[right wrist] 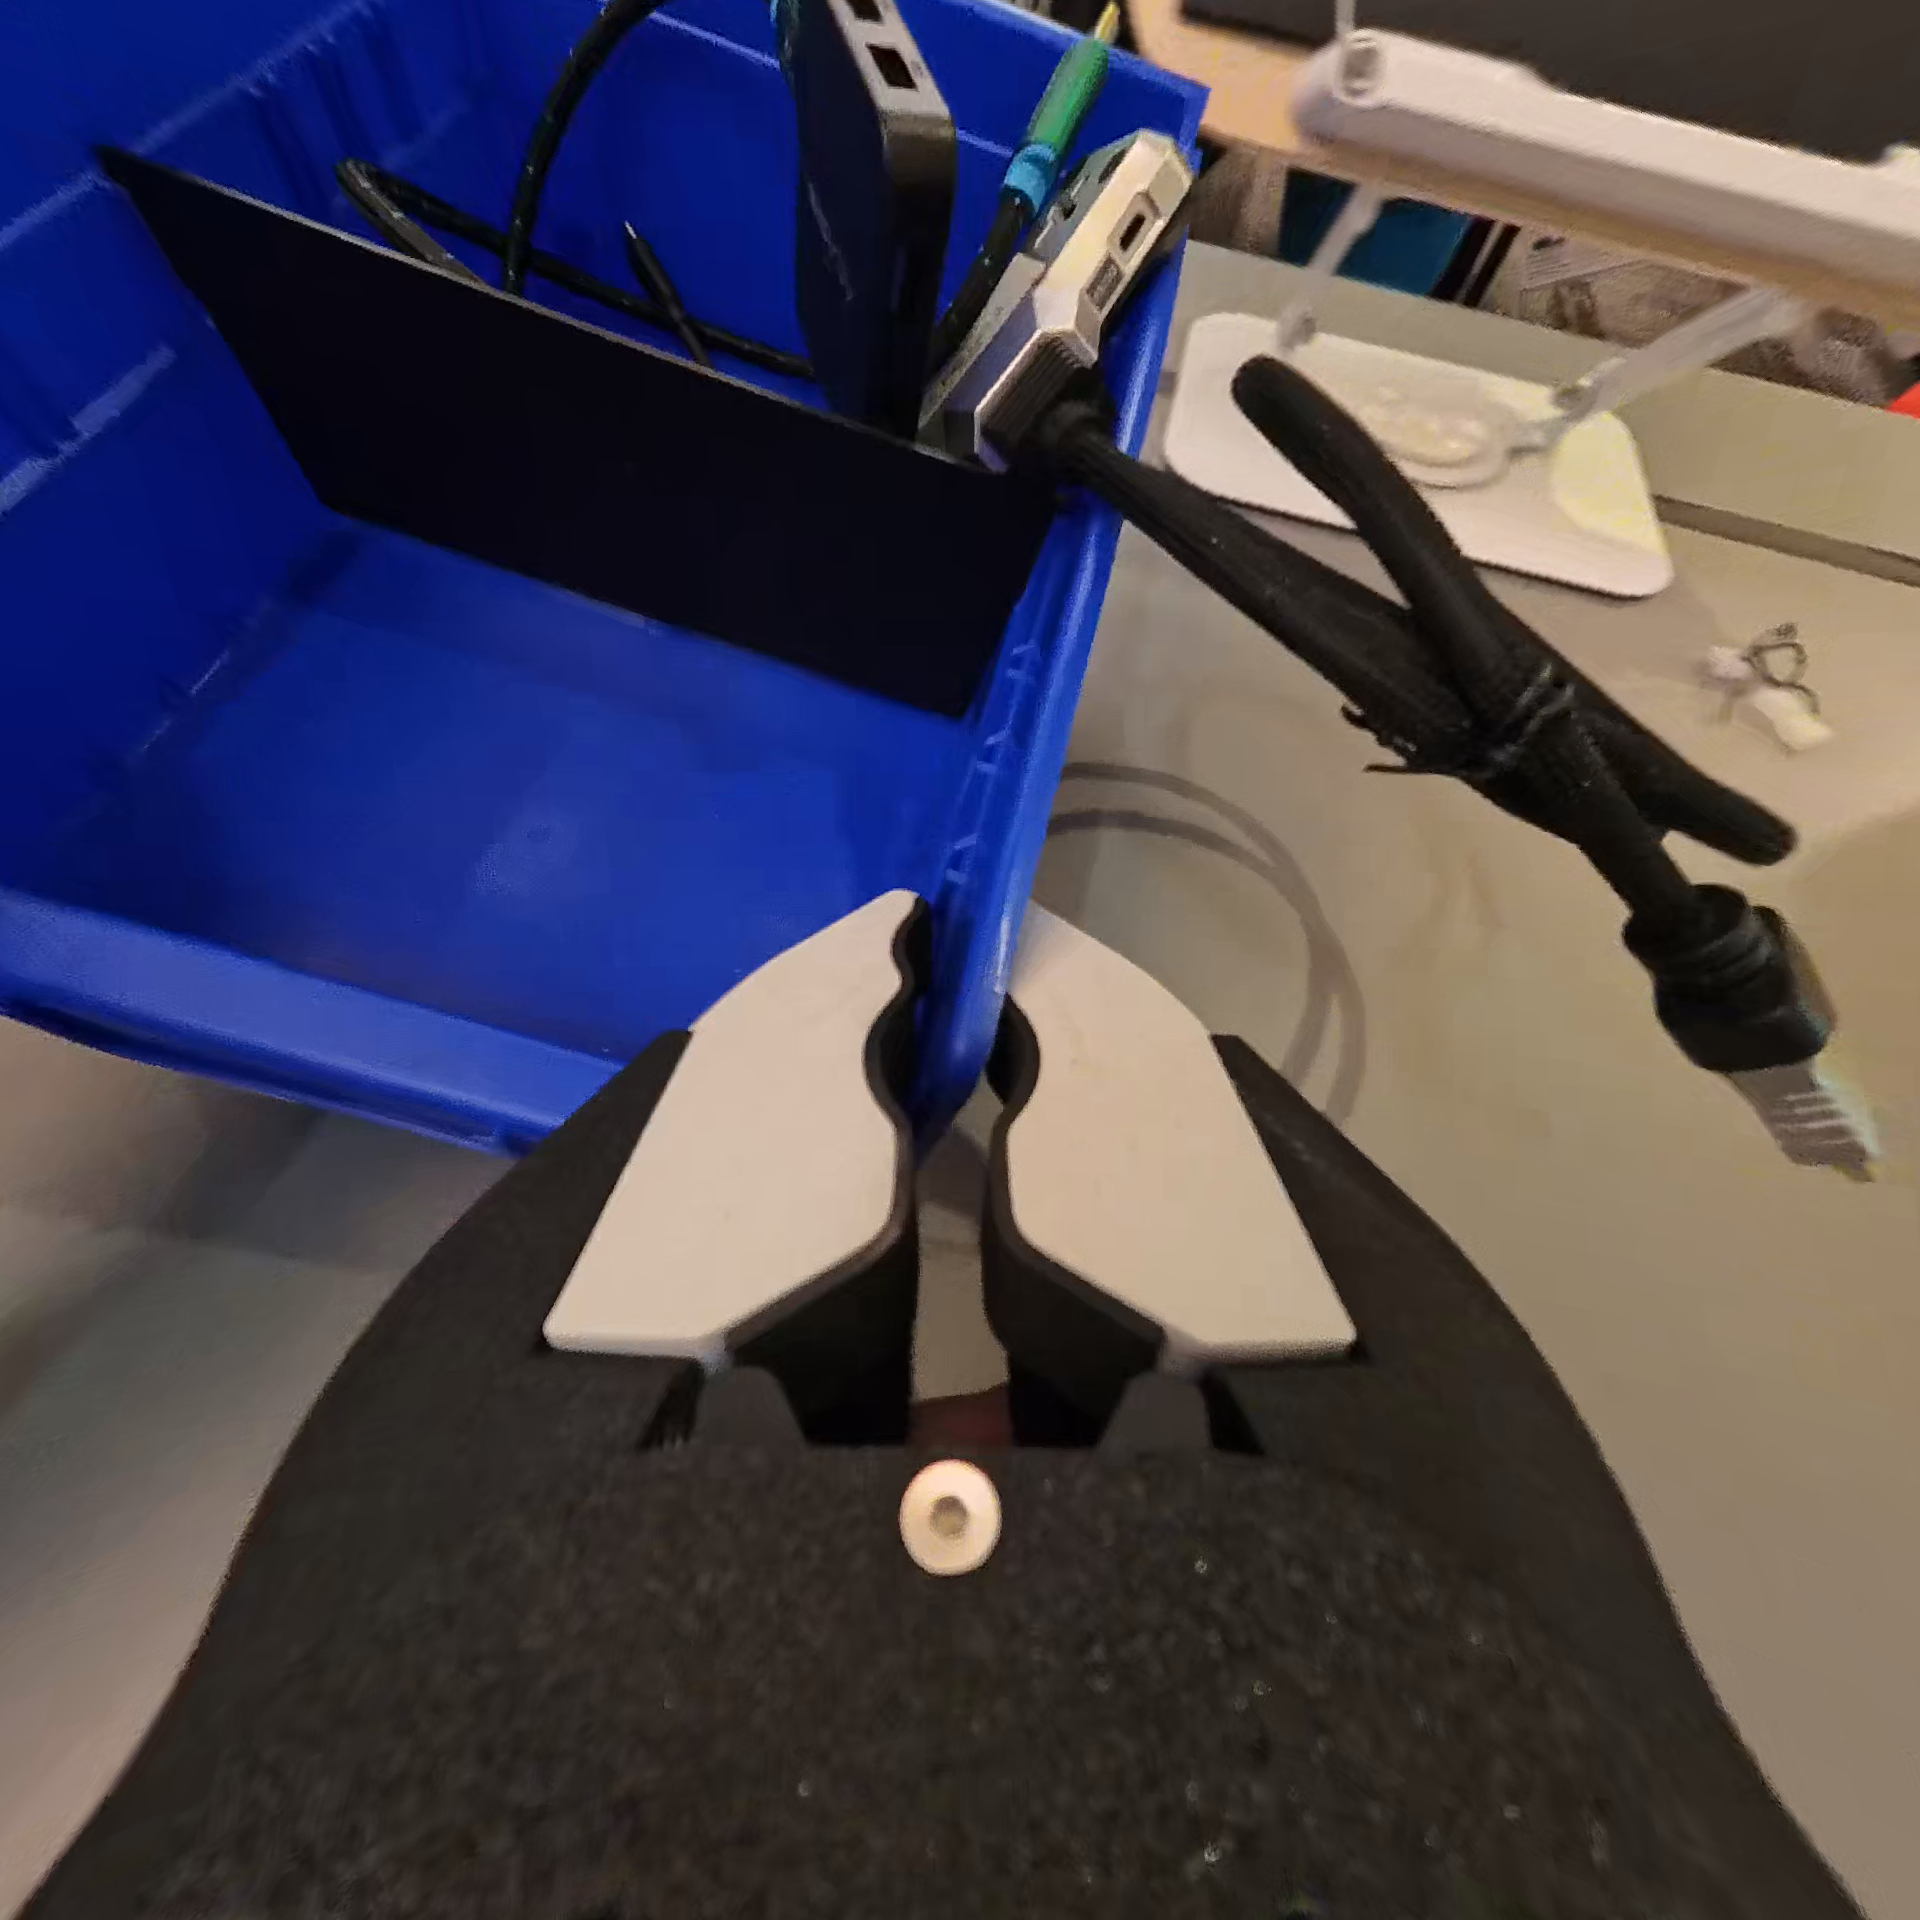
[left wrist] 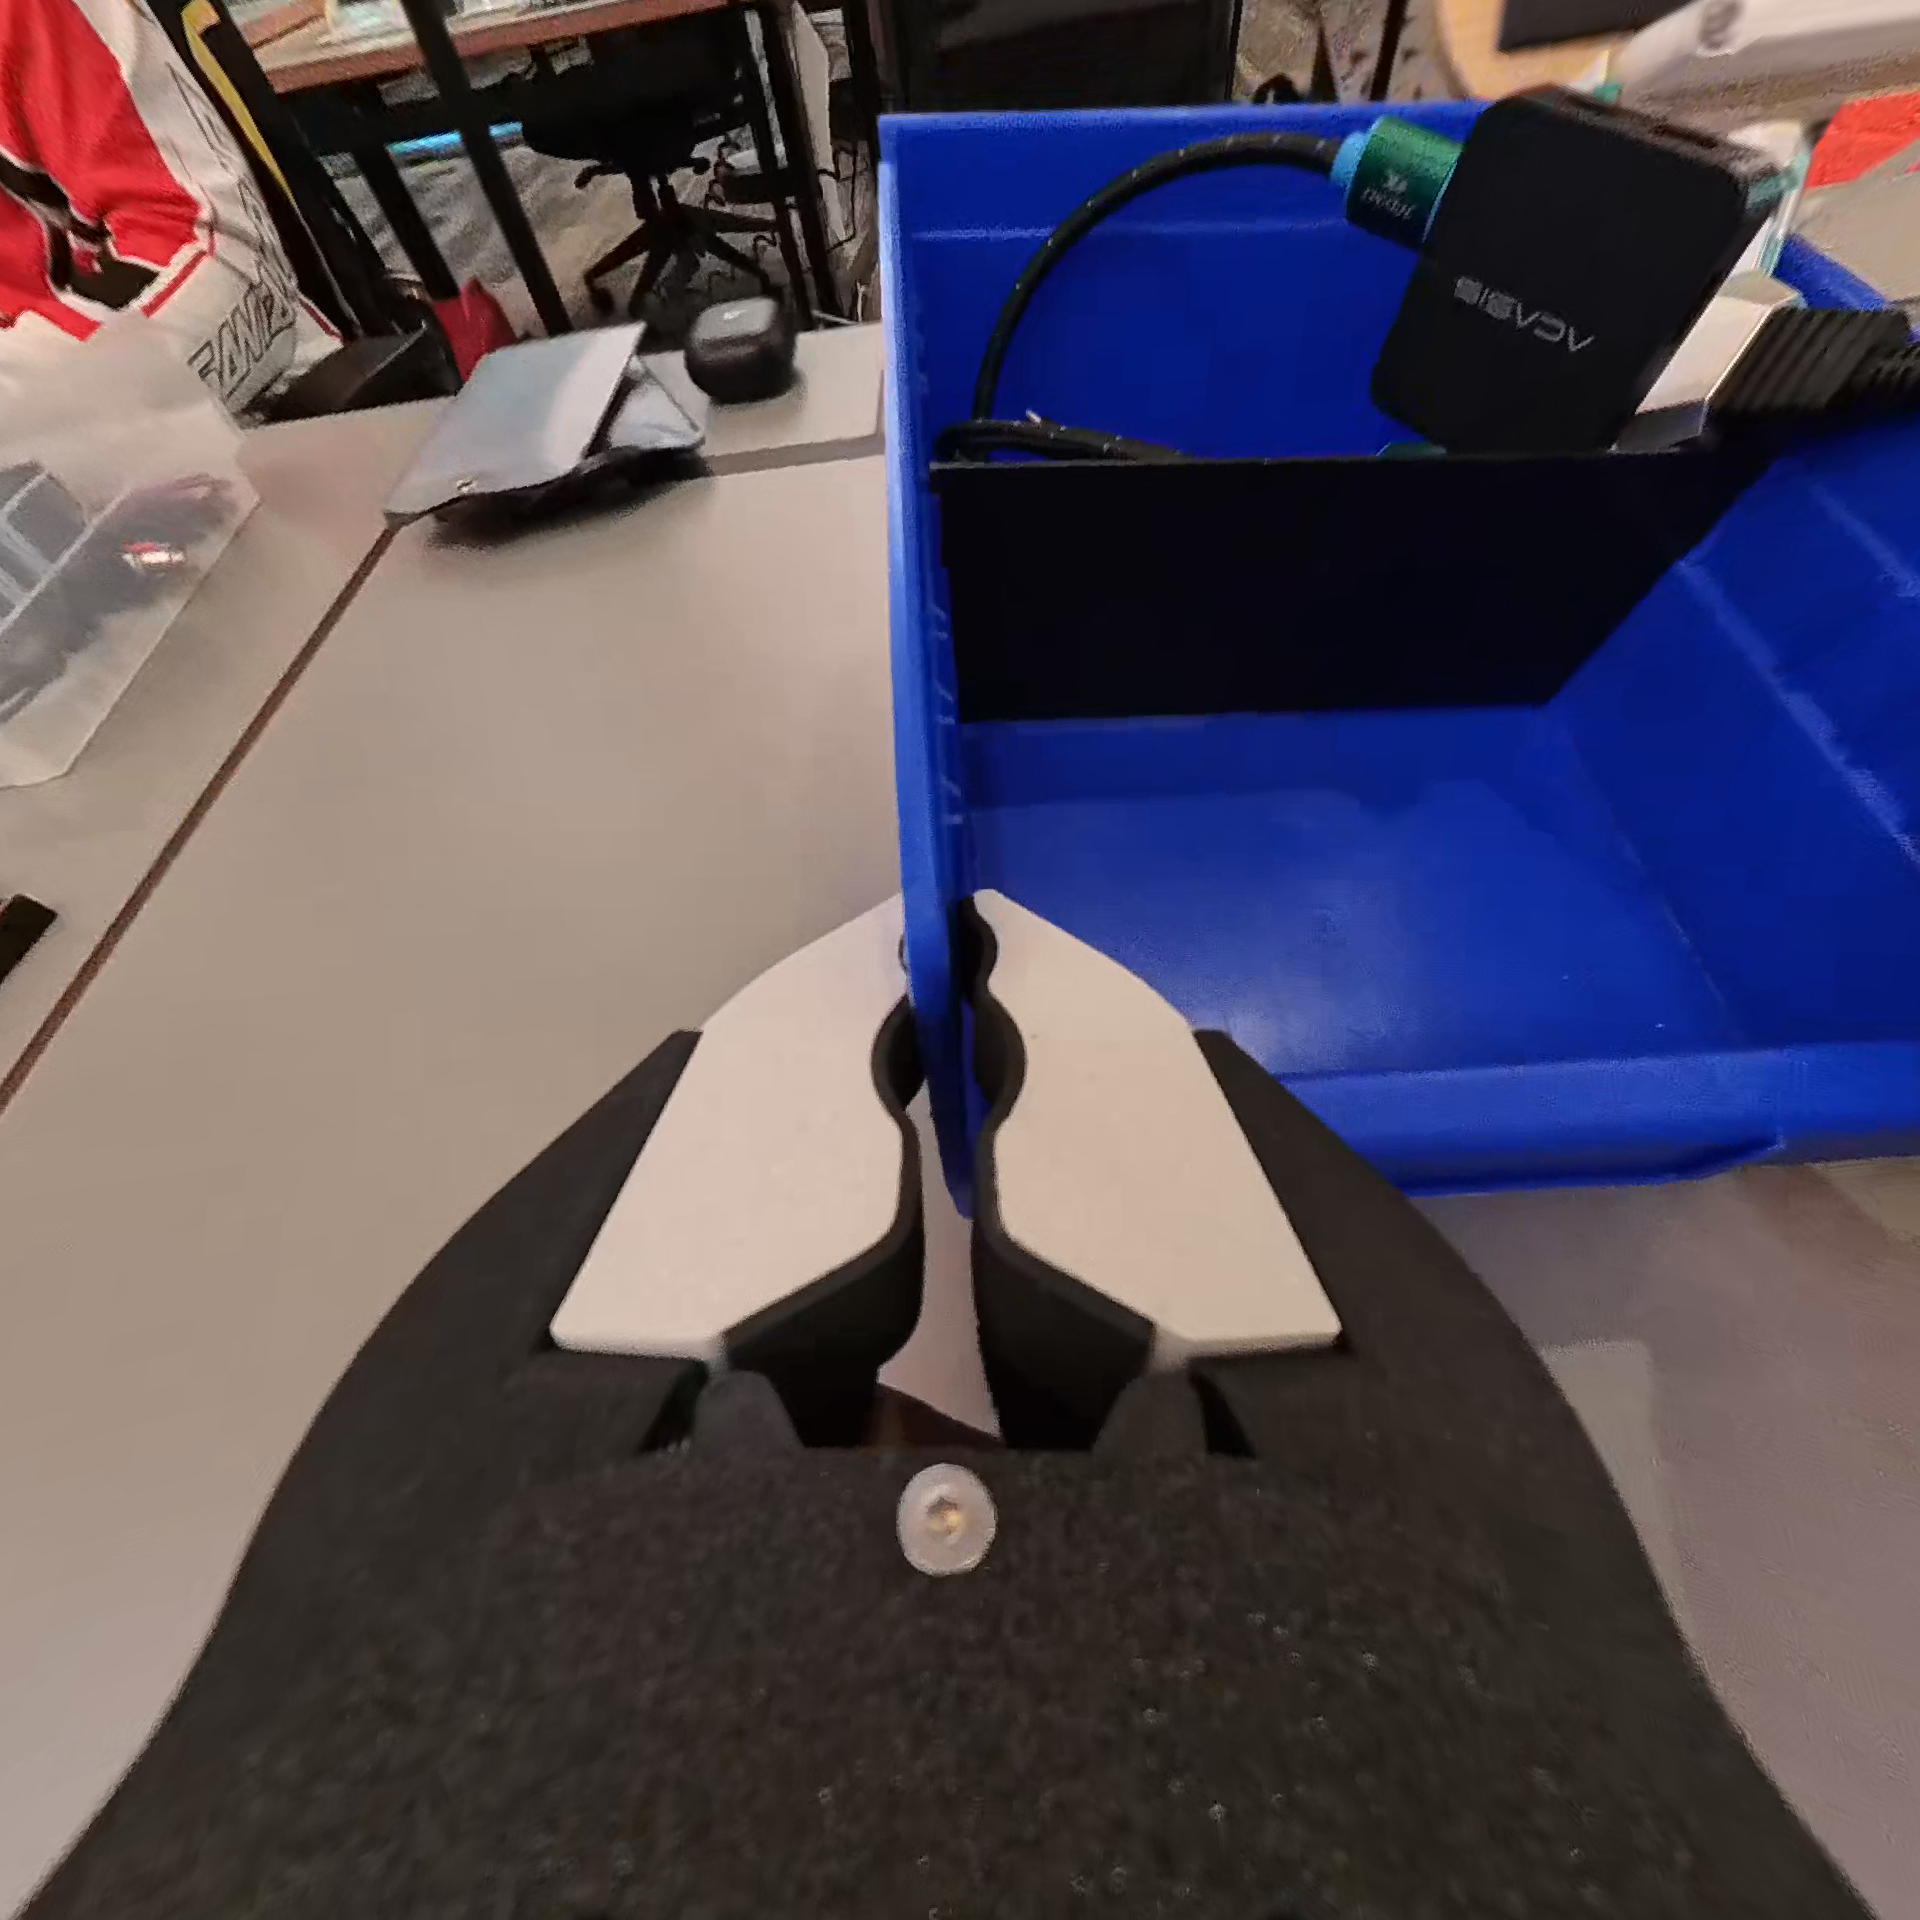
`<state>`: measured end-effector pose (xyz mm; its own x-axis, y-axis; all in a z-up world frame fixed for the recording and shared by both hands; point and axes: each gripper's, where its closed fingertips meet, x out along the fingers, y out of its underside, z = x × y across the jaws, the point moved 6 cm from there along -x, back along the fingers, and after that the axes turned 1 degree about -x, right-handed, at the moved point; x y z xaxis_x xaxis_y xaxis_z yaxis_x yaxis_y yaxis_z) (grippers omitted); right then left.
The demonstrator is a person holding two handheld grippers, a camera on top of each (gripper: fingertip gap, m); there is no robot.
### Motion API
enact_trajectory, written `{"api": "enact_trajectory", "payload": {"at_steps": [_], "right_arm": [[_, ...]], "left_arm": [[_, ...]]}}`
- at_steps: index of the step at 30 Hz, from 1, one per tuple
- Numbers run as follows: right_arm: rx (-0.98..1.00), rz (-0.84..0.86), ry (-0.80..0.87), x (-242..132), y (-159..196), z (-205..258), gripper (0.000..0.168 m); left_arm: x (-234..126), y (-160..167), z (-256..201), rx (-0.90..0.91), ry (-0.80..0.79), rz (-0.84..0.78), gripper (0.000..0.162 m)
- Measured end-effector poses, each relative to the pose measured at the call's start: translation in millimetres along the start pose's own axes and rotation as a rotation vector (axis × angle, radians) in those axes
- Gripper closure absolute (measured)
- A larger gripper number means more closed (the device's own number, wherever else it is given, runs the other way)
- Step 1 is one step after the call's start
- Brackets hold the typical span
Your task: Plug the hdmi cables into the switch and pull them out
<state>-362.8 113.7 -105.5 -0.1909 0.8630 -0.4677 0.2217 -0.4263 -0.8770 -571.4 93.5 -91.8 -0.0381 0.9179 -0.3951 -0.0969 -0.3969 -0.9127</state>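
Note:
A blue bin (left wrist: 1351, 935) stands on the grey table, split by a black divider (left wrist: 1299, 582). My left gripper (left wrist: 940, 925) is shut on the bin's left wall near the front corner. My right gripper (right wrist: 971, 925) is shut on the right wall of the bin (right wrist: 468, 779). Behind the divider (right wrist: 623, 447), the black switch (left wrist: 1558, 281) stands on end with a green-ended plug (left wrist: 1392, 182) in it. The switch (right wrist: 873, 208) and a green plug (right wrist: 1055, 114) also show in the right wrist view. A silver adapter (right wrist: 1081, 281) leans on the rim. Its thick black cable (right wrist: 1455, 665) hangs outside and ends in a plug (right wrist: 1808, 1112).
A dark flat pouch (left wrist: 551, 426), a small black case (left wrist: 738, 348) and a clear bag with toy cars (left wrist: 94, 582) lie to the left. A white stand base (right wrist: 1455, 447) and a thin grey cable (right wrist: 1299, 883) are right of the bin. Desks and chairs stand behind. The grippers' ends are close to 20 cm from one another.

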Motion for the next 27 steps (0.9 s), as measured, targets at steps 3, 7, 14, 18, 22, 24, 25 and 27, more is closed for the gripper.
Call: {"api": "enact_trajectory", "payload": {"at_steps": [3, 7, 14, 18, 22, 24, 25, 27], "right_arm": [[-0.023, 0.035, -0.02, 18.3, -3.2, 23.2, 0.161], [-0.059, 0.036, -0.055, 27.7, -5.8, 31.3, 0.16], [-0.256, 0.0, -0.316, -15.0, 11.3, 23.6, 0.153], [-0.277, -0.057, -0.353, -57.9, 30.3, -10.5, 0.152], [-0.293, -0.109, -0.378, -91.5, 53.7, -67.3, 0.141], [-0.289, -0.148, -0.338, -104.5, 66.0, -109.2, 0.137], [-0.268, -0.172, -0.309, -111.0, 72.6, -133.2, 0.137], [-0.174, -0.225, -0.263, -123.4, 87.0, -184.0, 0.137]], "left_arm": [[14.4, 12.2, 23.7, -0.051, 0.017, 0.035, 0.16], [23.5, 27.4, 32.9, -0.115, 0.062, 0.028, 0.158], [20.3, 28.1, 47.3, -0.09, -0.072, 0.044, 0.121], [17.6, 31.5, 51.1, -0.181, -0.034, 0.042, 0.113], [8.6, 33.2, 47.1, -0.18, -0.029, 0.033, 0.12], [1.2, 32.2, 47.2, -0.158, -0.049, 0.021, 0.121], [-2.8, 30.7, 47.4, -0.137, -0.064, 0.011, 0.121], [-9.8, 26.4, 46.1, -0.099, -0.091, -0.005, 0.123]]}}
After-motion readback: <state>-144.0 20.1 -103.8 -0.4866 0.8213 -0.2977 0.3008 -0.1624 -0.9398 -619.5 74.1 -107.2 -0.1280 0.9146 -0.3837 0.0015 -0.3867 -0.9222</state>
